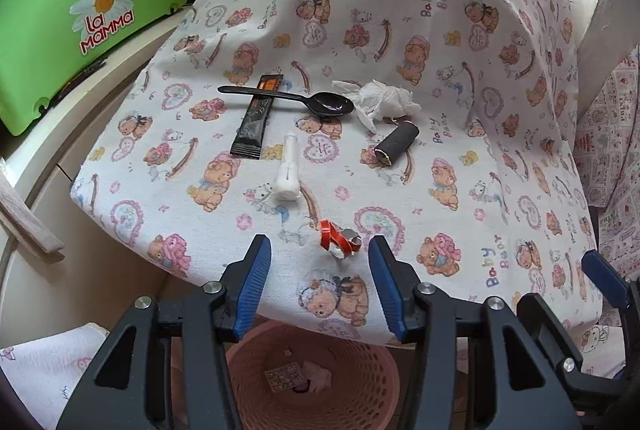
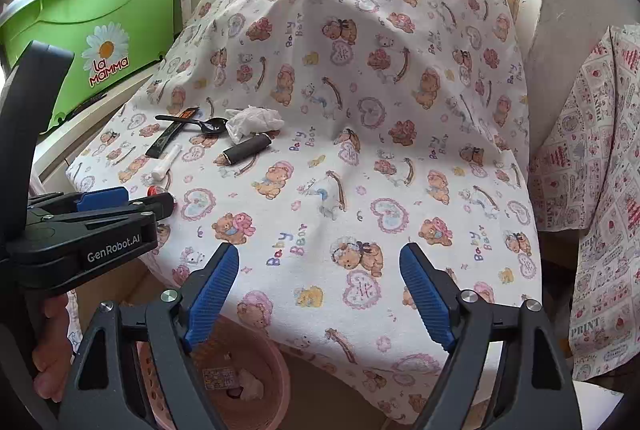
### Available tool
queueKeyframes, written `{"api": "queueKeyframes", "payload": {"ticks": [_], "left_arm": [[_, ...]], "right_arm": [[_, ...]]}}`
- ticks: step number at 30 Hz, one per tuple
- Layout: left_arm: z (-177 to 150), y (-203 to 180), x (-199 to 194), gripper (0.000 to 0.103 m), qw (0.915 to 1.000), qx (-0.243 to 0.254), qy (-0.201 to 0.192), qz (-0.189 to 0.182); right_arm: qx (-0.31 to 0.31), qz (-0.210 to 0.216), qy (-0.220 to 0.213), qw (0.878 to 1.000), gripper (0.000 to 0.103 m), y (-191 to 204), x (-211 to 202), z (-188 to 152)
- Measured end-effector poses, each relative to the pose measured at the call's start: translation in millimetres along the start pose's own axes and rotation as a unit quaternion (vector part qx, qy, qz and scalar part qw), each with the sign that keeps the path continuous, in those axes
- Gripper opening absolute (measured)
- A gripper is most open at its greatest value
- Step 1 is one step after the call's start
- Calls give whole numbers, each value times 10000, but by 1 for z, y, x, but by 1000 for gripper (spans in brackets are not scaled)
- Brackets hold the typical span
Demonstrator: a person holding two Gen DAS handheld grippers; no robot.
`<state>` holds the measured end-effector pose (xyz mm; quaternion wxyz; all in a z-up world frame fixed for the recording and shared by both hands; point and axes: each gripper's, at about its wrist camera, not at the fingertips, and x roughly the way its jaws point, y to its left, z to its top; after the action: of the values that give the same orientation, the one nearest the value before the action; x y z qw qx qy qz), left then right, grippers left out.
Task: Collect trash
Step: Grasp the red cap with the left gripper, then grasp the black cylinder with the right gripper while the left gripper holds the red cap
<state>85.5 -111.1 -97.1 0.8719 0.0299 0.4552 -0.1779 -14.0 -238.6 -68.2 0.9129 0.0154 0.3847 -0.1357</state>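
Left wrist view: the left gripper hangs with jaws open and empty over the near edge of the cloth-covered bench. A red crumpled wrapper lies at lower centre, just ahead of and between the jaws. Farther up lie a white tube, black sachet, black spoon, crumpled tissue and dark roll. The pink basket at the bottom already holds a few scraps, so most work looks left.

Right wrist view: the right gripper, jaws open and empty, sits at lower centre, well apart from the trash at left.
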Motion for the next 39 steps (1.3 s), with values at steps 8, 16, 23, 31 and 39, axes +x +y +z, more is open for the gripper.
{"api": "queueKeyframes", "payload": {"ticks": [8,16,23,31,39], "left_arm": [[4,4,-1,10,9999,-98,80,-58],[6,23,-22,9,9994,-306,-162,61],[6,48,-32,9,9976,-638,-209,139],[0,57,-32,9,9980,-609,53,129],[27,55,-40,9,9989,-207,411,126]], "right_arm": [[283,128,171,9994,84,-8,5,-2],[366,190,76,9991,84,-10,-2,1],[391,886,444,9943,84,-9,1,23],[-422,1356,430,9889,84,10,35,73],[-366,1419,324,9887,84,16,56,88]]}}
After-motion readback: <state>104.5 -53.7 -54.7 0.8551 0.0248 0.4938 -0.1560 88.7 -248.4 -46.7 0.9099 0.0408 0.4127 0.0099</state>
